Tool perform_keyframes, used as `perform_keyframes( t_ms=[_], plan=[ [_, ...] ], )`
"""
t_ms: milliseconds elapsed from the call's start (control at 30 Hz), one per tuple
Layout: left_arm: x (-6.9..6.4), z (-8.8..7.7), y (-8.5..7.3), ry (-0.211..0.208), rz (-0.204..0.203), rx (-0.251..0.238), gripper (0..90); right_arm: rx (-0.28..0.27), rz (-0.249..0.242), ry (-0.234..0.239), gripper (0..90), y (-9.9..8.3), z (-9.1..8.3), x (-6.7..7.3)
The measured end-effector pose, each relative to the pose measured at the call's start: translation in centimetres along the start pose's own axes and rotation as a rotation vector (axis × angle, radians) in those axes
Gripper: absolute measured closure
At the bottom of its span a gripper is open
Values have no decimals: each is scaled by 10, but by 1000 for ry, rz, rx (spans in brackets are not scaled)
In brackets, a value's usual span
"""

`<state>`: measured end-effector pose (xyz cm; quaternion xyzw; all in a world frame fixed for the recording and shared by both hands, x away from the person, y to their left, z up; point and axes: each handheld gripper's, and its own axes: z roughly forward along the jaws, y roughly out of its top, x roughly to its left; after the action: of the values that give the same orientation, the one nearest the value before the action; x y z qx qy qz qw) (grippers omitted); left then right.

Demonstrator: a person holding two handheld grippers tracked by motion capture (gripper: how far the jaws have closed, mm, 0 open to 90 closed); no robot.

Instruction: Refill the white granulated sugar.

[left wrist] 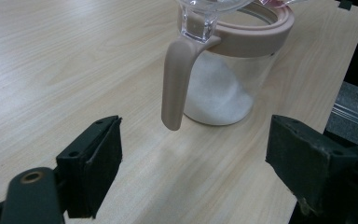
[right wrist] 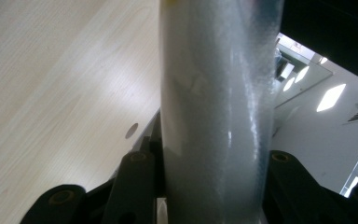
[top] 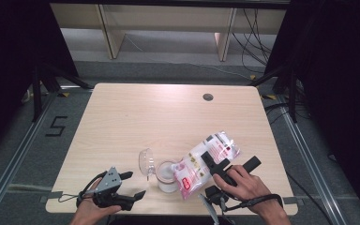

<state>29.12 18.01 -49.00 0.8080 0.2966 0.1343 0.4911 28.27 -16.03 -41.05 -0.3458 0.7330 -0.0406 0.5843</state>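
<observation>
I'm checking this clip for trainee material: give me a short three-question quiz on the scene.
1. True or false: the right gripper is shut on the bag.
2. What lies in the jar? A) white grains B) brown liquid C) nothing
3. Fill in: the left gripper faces the jar's ____ with its jaws apart.

Key
1. True: the bag is clamped and tilted toward the jar.
2. A
3. handle
</observation>
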Motion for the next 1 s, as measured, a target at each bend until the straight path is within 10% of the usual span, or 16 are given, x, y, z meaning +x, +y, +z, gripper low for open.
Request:
perform_keyframes(
  t_ms=[67, 100, 1000],
  plan=[
    [0, 0, 0, -1, 1, 1, 180, 1, -7, 6, 678, 0, 0, 0],
    [0, 0, 0, -1, 1, 0, 179, -14, -98, -2, 678, 0, 1, -6],
    [0, -1, 0, 2, 4, 4, 179, -19, -83, 5, 684, -1, 1, -6]
  ],
)
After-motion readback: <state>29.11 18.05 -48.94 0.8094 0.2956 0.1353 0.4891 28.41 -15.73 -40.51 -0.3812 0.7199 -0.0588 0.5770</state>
